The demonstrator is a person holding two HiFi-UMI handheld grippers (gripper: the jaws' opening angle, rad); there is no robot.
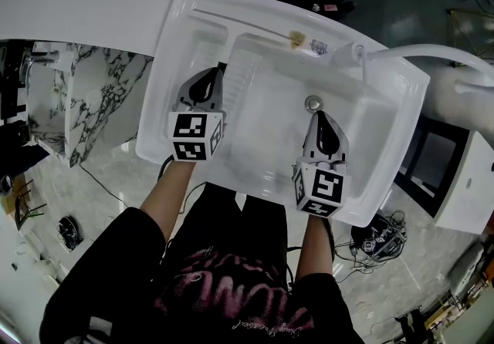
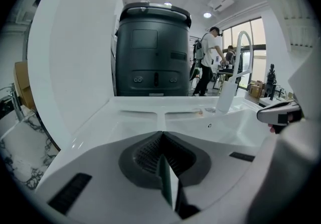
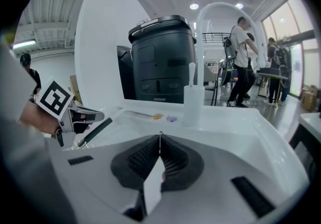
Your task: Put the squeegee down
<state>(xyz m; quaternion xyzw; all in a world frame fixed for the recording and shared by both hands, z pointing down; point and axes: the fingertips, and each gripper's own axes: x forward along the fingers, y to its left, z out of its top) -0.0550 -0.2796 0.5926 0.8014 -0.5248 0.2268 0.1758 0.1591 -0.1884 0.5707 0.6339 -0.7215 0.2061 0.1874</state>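
Note:
My left gripper (image 1: 216,72) hovers over the ribbed left drainboard of the white sink (image 1: 177,42). In the right gripper view the left gripper (image 3: 98,116) is shut on the squeegee (image 3: 92,132), a slim dark bar slanting down towards the drainboard. In the left gripper view its jaws (image 2: 161,132) meet at the tips, and only a thin pale edge shows between them. My right gripper (image 1: 318,112) hangs above the basin near the drain (image 1: 312,102). Its jaws (image 3: 160,134) are shut with nothing in them.
A white arched faucet (image 1: 401,53) and a white bottle (image 3: 193,102) stand at the sink's back right. Two small stickers (image 1: 307,42) lie on the back ledge. A dark bin (image 2: 153,52) stands behind the sink. People (image 2: 208,62) stand far off.

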